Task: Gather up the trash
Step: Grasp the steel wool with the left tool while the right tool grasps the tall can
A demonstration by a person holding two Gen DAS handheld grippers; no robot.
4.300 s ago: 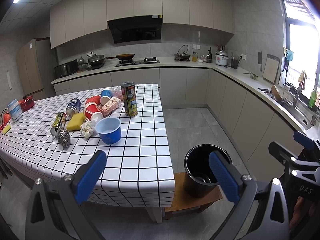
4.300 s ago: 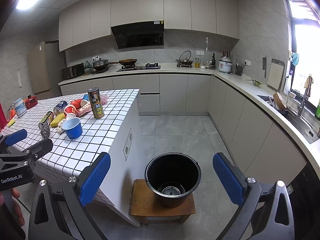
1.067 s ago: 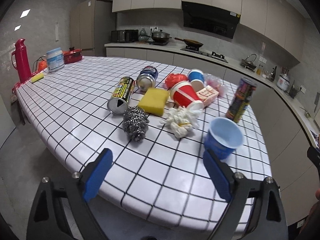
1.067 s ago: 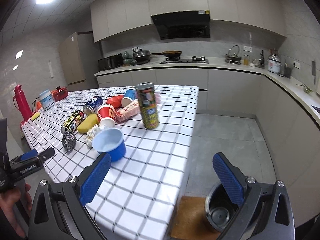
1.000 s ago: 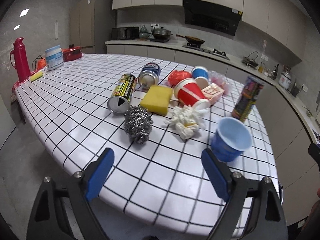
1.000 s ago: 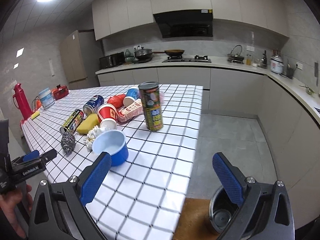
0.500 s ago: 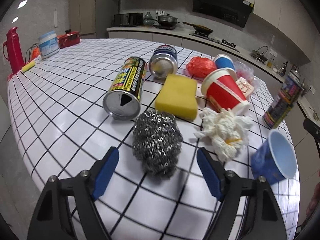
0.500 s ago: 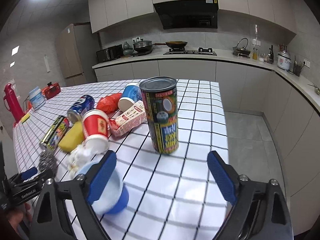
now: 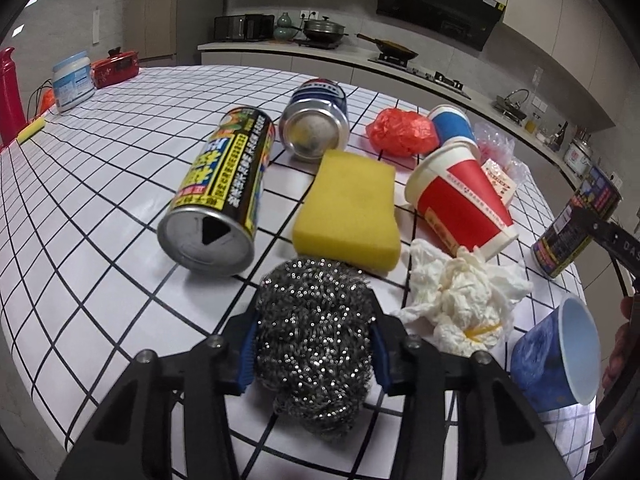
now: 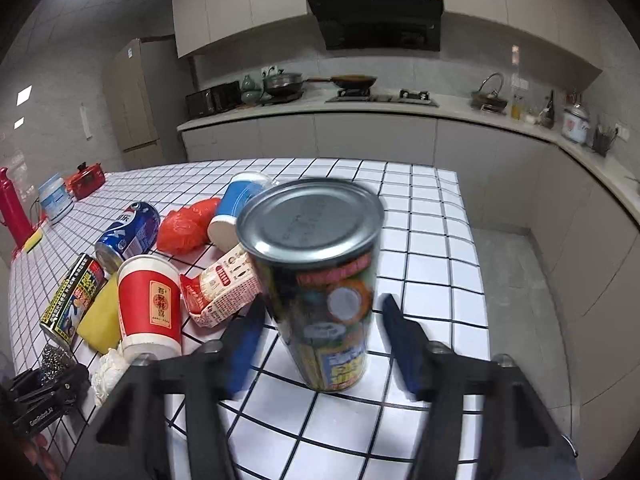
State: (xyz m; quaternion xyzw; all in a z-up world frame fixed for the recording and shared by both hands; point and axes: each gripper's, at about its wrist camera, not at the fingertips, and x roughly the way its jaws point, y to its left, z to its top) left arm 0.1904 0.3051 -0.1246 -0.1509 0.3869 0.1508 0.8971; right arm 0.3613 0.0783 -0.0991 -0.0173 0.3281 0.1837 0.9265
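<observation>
Your left gripper (image 9: 312, 344) pinches the steel scourer (image 9: 314, 344) between its pads, while your right gripper (image 10: 322, 344), closing, straddles the upright can (image 10: 320, 280) ungripped

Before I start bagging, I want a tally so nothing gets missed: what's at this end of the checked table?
Steel-wool scrubber: 1, silver, in left gripper
Foam sponge block: 1, yellow, behind scrubber
Printed drink can: 1, black-yellow, lying left of sponge
Soda can: 1, blue-silver, lying behind sponge
Tall upright can: 1, dark printed, between right gripper fingers
Red-printed paper cup: 1, red-white, lying right of sponge
Blue-banded paper cup: 1, blue-white, lying behind bag
Crumpled plastic bag: 1, red, behind sponge
Crumpled tissue: 1, white, right of scrubber
Plastic bowl: 1, blue, tipped, right edge
Snack packet: 1, red-white, left of upright can
Left gripper: 1, black, blue pads, jaws just closed on scrubber
Right gripper: 1, same, jaws just closing around can
</observation>
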